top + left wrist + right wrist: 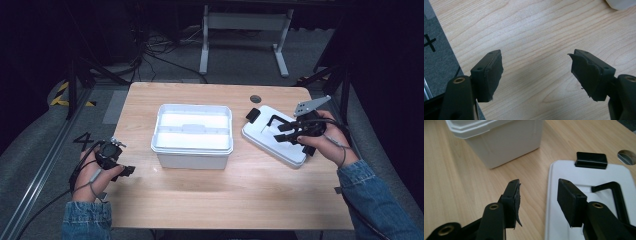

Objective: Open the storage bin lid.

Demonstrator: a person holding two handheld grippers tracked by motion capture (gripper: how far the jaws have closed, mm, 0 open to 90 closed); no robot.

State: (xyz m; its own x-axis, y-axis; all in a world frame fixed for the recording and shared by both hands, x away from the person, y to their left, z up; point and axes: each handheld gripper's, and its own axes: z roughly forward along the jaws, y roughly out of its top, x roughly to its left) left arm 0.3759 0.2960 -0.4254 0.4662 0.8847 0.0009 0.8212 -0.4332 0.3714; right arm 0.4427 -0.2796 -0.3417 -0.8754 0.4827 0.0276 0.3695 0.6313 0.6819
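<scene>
At table centre, open white box (192, 135); at 3 o'clock, loose white lid (272, 136) lying flat, black latch (591, 160) up. Over lid's near edge, right gripper (539, 203) spread wide, holding nothing — likely to skid lid off table edge if nudged. At 8 o'clock, left gripper (536, 75) parted too, idle over bare wood.

A lab or recording studio, to judge by its fittings: beyond the grippers, a light wooden table (200, 200) stands on grey carpet among dark curtains, loose cables (150, 55) on the floor, black stand legs (75, 85), yellow-black hazard tape (62, 95) and a white desk frame (245, 30).
</scene>
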